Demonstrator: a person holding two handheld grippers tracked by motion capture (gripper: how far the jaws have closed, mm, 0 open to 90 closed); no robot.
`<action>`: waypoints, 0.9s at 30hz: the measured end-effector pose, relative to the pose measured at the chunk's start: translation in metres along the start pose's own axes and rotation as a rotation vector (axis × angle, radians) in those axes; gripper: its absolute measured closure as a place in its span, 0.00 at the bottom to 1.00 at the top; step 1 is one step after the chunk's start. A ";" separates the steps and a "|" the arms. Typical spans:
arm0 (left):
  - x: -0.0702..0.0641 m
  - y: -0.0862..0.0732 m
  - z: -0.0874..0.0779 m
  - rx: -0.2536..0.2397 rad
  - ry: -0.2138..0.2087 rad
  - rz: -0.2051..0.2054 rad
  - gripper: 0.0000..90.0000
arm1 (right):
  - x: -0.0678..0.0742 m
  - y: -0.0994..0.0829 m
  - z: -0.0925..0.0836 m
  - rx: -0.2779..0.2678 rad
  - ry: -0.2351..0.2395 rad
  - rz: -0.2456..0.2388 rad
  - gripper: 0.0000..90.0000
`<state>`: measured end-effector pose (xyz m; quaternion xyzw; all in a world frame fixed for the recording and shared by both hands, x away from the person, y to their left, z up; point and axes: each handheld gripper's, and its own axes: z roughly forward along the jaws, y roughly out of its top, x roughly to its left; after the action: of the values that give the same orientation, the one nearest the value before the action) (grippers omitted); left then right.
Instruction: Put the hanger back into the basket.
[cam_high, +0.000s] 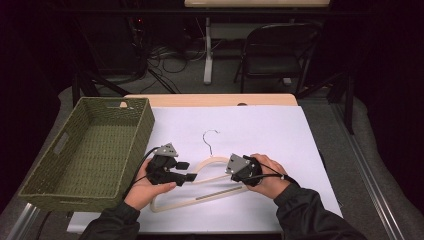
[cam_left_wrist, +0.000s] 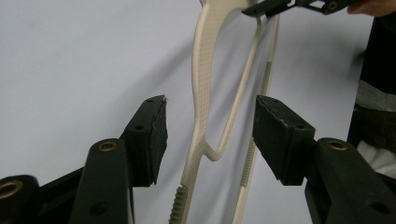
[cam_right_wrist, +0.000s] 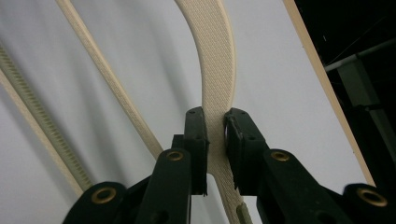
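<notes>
Right gripper (cam_right_wrist: 215, 123) clamped on the broad arm of the cream hanger (cam_right_wrist: 212, 60), pads tight on both faces. Left gripper (cam_left_wrist: 210, 135) released, straddling the hanger's other arm (cam_left_wrist: 201, 93) with clear gaps each side, not touching. Hanger flat on the white surface (cam_high: 280, 130), towards the near edge, metal hook (cam_high: 210, 137) pointing at the far edge. Green woven basket (cam_high: 142, 125) at the left edge, just beside the left gripper.
</notes>
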<state>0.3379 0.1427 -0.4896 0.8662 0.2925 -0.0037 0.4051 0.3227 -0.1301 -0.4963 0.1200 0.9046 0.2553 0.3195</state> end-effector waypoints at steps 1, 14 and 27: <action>0.001 0.000 0.002 0.012 -0.010 0.000 0.50 | 0.000 0.000 0.001 -0.005 -0.008 -0.003 0.87; 0.011 -0.006 0.030 0.123 -0.096 -0.013 0.60 | 0.002 -0.001 0.002 -0.016 -0.032 -0.031 0.87; 0.009 -0.011 0.034 0.184 -0.120 0.018 0.81 | 0.005 -0.001 0.001 -0.027 -0.045 -0.050 0.87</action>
<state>0.3481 0.1287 -0.5223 0.9006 0.2583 -0.0784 0.3408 0.3193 -0.1288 -0.5001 0.0989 0.8964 0.2566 0.3476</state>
